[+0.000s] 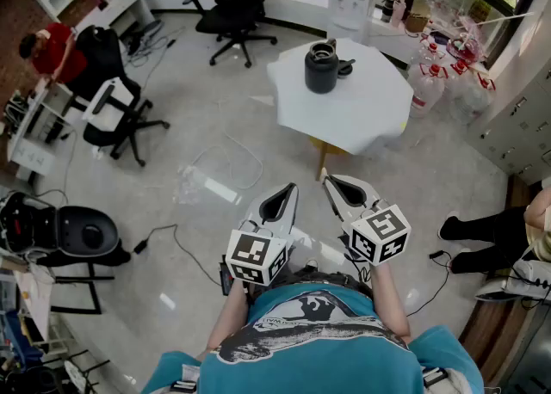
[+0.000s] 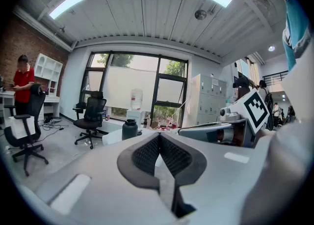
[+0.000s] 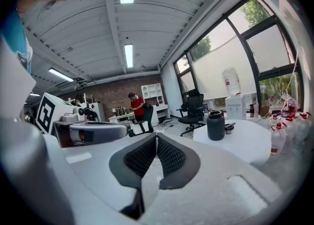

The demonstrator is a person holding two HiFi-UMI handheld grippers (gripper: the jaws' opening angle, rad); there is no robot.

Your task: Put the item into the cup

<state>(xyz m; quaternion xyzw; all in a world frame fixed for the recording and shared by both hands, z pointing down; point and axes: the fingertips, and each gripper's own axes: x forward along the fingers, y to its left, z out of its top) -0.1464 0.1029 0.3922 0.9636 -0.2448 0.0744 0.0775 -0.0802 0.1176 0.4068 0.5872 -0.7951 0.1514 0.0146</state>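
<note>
Both the left gripper (image 1: 290, 188) and the right gripper (image 1: 330, 180) are pinched closed on nothing, well short of the white table (image 1: 362, 113). Near its far edge stands the dark cup (image 1: 321, 68), with the small dark item (image 1: 345, 65) just beside it. The item looks light and rigid, best pinched across its narrow width, though its shape is too small to tell.

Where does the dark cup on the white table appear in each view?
Head view: cup at upper centre.
Left gripper view: cup left of centre, small.
Right gripper view: cup right of centre.
Shared landmark: the white table it stands on.
</note>
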